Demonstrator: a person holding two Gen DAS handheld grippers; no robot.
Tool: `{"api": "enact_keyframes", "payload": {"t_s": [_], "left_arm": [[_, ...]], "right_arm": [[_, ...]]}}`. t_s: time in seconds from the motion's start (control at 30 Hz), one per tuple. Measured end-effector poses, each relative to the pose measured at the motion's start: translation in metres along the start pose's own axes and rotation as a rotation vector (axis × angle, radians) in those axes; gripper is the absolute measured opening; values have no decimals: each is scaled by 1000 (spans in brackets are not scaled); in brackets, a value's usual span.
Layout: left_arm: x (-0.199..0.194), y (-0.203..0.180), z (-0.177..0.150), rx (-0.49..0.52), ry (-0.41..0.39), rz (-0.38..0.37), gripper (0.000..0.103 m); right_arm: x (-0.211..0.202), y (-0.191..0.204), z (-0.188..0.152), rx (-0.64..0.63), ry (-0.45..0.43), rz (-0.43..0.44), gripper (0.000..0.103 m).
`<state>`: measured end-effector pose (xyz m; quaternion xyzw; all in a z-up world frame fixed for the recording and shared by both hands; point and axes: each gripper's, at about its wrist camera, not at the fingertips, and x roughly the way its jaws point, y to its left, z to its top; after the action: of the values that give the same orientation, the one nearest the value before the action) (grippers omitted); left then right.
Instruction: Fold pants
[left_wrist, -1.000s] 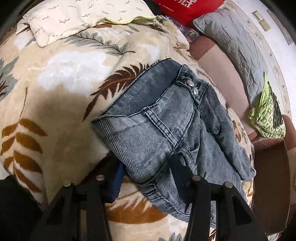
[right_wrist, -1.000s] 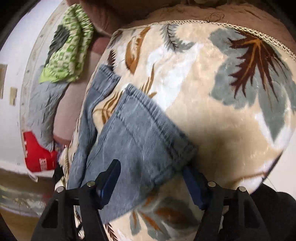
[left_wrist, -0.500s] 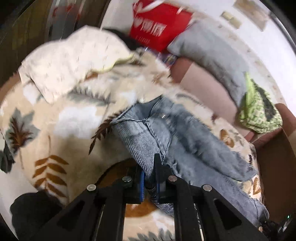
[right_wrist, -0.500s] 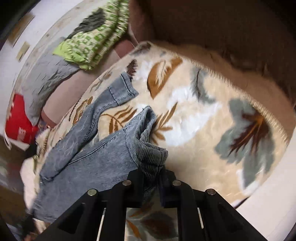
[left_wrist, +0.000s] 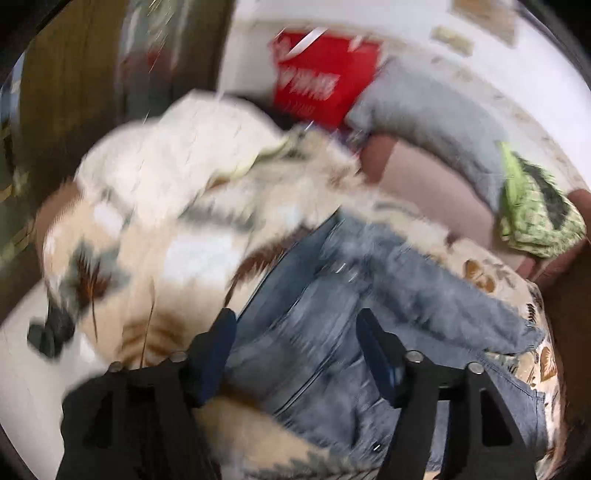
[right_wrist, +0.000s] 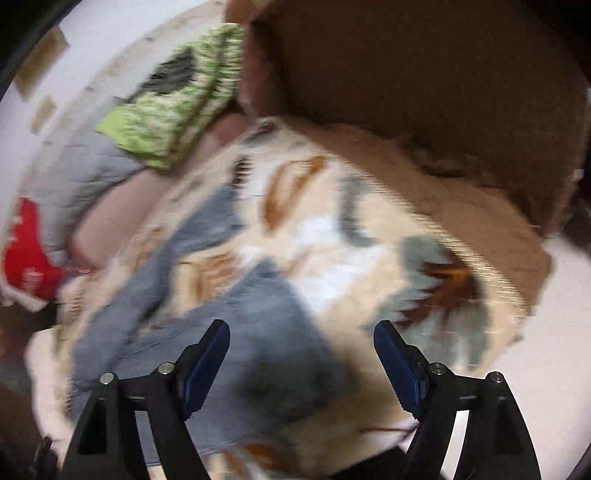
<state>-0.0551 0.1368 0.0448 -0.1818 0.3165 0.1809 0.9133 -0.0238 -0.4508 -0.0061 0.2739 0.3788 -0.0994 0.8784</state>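
Observation:
Grey-blue jeans (left_wrist: 351, 306) lie on a cream blanket with a leaf print (left_wrist: 177, 258). Both views are blurred by motion. My left gripper (left_wrist: 295, 321) is open and empty, its jaws standing apart above the waist end of the jeans. In the right wrist view the leg ends of the jeans (right_wrist: 258, 332) lie on the same blanket (right_wrist: 369, 258). My right gripper (right_wrist: 301, 332) is open and empty above one leg end.
A red bag (left_wrist: 325, 85), a grey pillow (left_wrist: 436, 122) and a green patterned cloth (left_wrist: 535, 218) lie along the far wall. A white pillow (left_wrist: 177, 158) sits at the blanket's far left. A brown cushion (right_wrist: 424, 74) rises beyond the blanket's end.
Half a second ago both grippers were shut on bunched denim. Now both are open, the jeans lie on the blanket, and both grippers have pulled back and up.

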Motion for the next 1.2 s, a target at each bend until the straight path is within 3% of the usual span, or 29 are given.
{"api": "enact_keyframes", "payload": {"t_s": [0.1, 0.17, 0.27, 0.3, 0.43, 0.6, 0.73, 0.87, 0.93, 0.97, 1.0, 1.1, 1.2], "left_arm": [[12, -23, 1, 88, 10, -67, 74], [46, -33, -9, 136, 127, -87, 77], [107, -25, -28, 126, 412, -65, 75], [110, -22, -26, 111, 401, -69, 74], [90, -34, 13, 122, 233, -112, 74], [116, -52, 70, 106, 140, -128, 75], [166, -60, 96, 58, 180, -134, 75], [219, -61, 80, 75, 271, -66, 75], [242, -57, 67, 75, 343, -34, 75], [247, -56, 62, 86, 346, -31, 77], [244, -60, 59, 122, 313, -27, 78], [243, -64, 57, 149, 319, -16, 79], [244, -60, 59, 138, 331, -39, 79]], "right_arm": [[33, 1, -8, 8, 153, 128, 83], [64, -16, -20, 72, 297, 75, 82], [62, -21, -10, 142, 300, 102, 82], [58, -16, -3, 136, 289, 121, 82], [58, 11, 33, 114, 231, 227, 82], [129, 33, 81, 258, 267, 299, 81], [182, 42, 105, 340, 269, 279, 70], [219, 44, 110, 383, 276, 235, 60], [225, 50, 114, 347, 247, 203, 48], [226, 51, 115, 327, 251, 175, 25], [228, 53, 116, 305, 254, 139, 11], [218, 66, 121, 197, 221, 80, 8], [180, 77, 121, 95, 158, 43, 8]]}}
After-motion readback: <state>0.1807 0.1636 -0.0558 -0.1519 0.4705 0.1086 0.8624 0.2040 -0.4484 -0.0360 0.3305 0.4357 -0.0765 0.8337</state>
